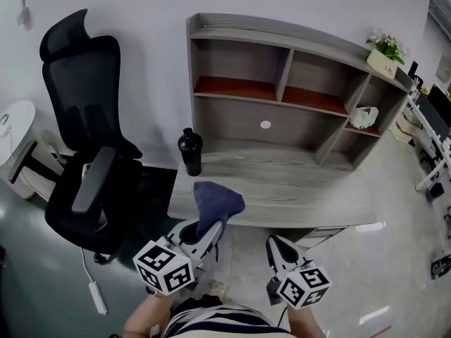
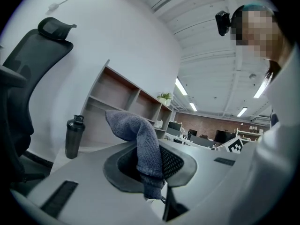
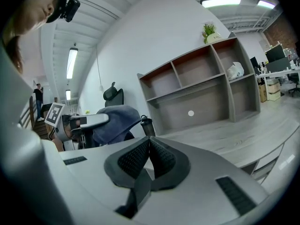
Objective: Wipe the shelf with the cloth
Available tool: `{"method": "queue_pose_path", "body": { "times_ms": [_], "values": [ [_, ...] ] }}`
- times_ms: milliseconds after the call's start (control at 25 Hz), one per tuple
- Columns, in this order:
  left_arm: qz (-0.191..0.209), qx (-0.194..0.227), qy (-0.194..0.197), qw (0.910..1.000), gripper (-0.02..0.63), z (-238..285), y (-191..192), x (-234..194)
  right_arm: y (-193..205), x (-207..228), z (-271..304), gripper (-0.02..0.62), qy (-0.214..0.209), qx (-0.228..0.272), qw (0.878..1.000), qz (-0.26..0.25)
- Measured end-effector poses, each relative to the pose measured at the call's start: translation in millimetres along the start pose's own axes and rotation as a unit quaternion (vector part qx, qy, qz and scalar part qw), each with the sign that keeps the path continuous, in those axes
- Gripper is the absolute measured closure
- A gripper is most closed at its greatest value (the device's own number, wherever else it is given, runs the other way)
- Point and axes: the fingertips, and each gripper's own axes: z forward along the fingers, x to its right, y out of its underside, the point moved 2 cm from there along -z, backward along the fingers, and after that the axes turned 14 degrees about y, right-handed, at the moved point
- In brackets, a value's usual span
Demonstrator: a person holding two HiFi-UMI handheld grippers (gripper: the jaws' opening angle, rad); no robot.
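Jaws of L gripper (image 1: 210, 232) clamp the cloth (image 1: 217, 201); R gripper (image 1: 273, 243) jaws pressed together, empty. Shelf (image 1: 296, 101) lies straight ahead, beyond tabletop (image 1: 296, 182).

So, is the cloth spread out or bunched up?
Bunched: the cloth is pinched in the left gripper and droops over in folds.

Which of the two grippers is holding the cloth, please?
The left gripper: its jaws are shut on the blue-grey cloth. The right gripper has its jaws together with nothing between them.
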Motion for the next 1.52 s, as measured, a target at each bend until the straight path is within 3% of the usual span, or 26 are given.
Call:
{"method": "queue_pose_path", "body": {
  "times_ms": [200, 400, 600, 1120, 1520],
  "values": [
    [0.006, 0.003, -0.005, 1.0, 0.537, 6, -20, -41, -14, -5, 39, 0.569, 0.004, 0.0, 1.0, -0.003],
    [0.007, -0.01, -0.03, 0.9995, 0.537, 15, -32, -76, -26, -9, 64, 0.569, 0.005, 0.0, 1.0, -0.01],
    [0.003, 0.005, -0.053, 0.9986, 0.537, 24, -49, -98, -41, -4, 89, 0.569, -0.006, 0.0, 1.0, -0.019],
    [0.046, 0.042, -0.143, 0.9878, 0.537, 82, -100, -140, -103, 25, 190, 0.569, -0.12, 0.007, 0.992, -0.047],
    [0.095, 0.046, -0.209, 0.9722, 0.537, 114, -134, -157, -136, 32, 232, 0.569, -0.204, 0.024, 0.977, -0.057]
  ]
}}
